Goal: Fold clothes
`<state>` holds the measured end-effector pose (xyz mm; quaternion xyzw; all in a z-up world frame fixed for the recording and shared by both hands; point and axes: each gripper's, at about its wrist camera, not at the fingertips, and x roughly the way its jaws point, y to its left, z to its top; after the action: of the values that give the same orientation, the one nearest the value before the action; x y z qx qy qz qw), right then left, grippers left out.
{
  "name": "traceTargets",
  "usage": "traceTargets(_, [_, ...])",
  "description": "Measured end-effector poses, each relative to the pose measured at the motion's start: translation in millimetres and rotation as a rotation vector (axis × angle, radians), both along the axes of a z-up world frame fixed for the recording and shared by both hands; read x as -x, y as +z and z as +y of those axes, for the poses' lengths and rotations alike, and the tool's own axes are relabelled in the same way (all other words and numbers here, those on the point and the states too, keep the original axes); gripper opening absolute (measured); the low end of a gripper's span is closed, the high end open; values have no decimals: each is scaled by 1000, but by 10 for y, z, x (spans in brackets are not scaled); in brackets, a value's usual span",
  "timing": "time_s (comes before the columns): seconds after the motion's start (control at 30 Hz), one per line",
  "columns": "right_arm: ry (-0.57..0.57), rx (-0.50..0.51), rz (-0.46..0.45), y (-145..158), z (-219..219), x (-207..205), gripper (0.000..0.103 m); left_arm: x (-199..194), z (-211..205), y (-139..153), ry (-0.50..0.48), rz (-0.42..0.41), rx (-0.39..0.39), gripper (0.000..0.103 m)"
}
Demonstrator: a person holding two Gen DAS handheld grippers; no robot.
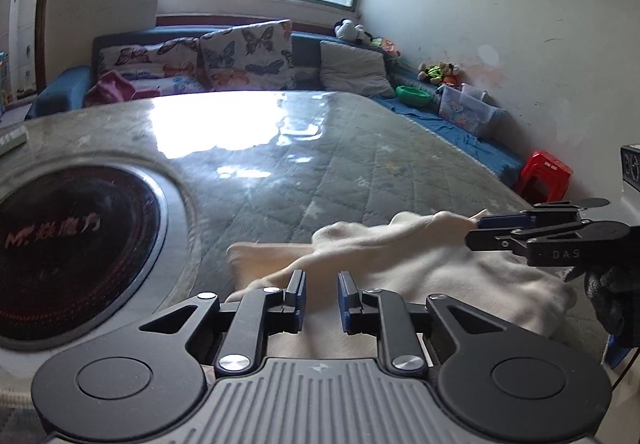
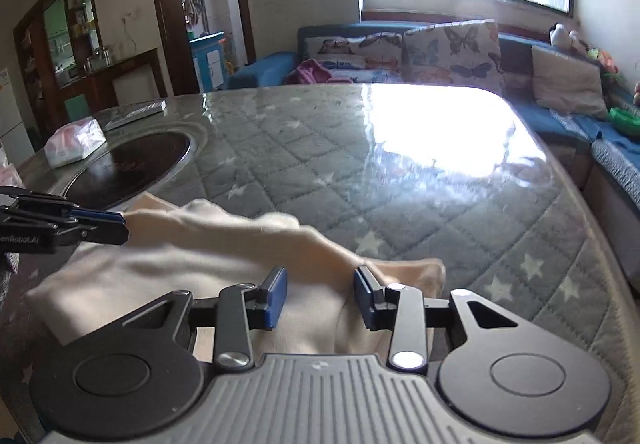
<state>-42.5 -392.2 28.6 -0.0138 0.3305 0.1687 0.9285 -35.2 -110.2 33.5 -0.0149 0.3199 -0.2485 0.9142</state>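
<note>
Left wrist view, nearest: left gripper (image 1: 321,294), jaws narrowly parted with a gap between the pads; cream cloth shows through the gap, and a grip cannot be told.
Garment: cream garment (image 1: 420,268) lies bunched on the quilted table cover (image 1: 304,164), near its close edge, beside the round black cooktop (image 1: 68,248).
Other tool: right gripper (image 1: 486,222) enters from the right, its blue pads at a raised corner of the garment.
Right wrist view, nearest: right gripper (image 2: 320,294), jaws partly open, cloth lying between and under the pads, which do not press it.
Garment here: cream garment (image 2: 168,268) rumpled, one ridge lifted toward the left gripper (image 2: 120,222), whose tips meet its edge.
Progress: early, I judge; no neat fold shows, smoothing and folding remain.
</note>
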Motion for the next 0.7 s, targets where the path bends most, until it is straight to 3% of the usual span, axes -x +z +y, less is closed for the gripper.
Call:
traceTargets(0.17, [-16, 20, 22, -30, 119, -156, 36, -204, -212, -28, -20, 20, -26, 19])
traceTargets(0.33, [-4, 115, -2, -36, 252, -175, 36, -330, -227, -98, -11, 47, -24, 19])
traceTargets(0.4, [10, 114, -24, 30, 263, -90, 36, -305, -186, -66, -8, 43, -12, 26])
traceTargets(0.47, [26, 111, -45, 95, 280, 11, 39, -235, -138, -14, 11, 18, -12, 45])
traceTargets(0.7, [105, 97, -88, 194, 424, 394, 61, 5, 162, 119, 93, -11, 21, 60])
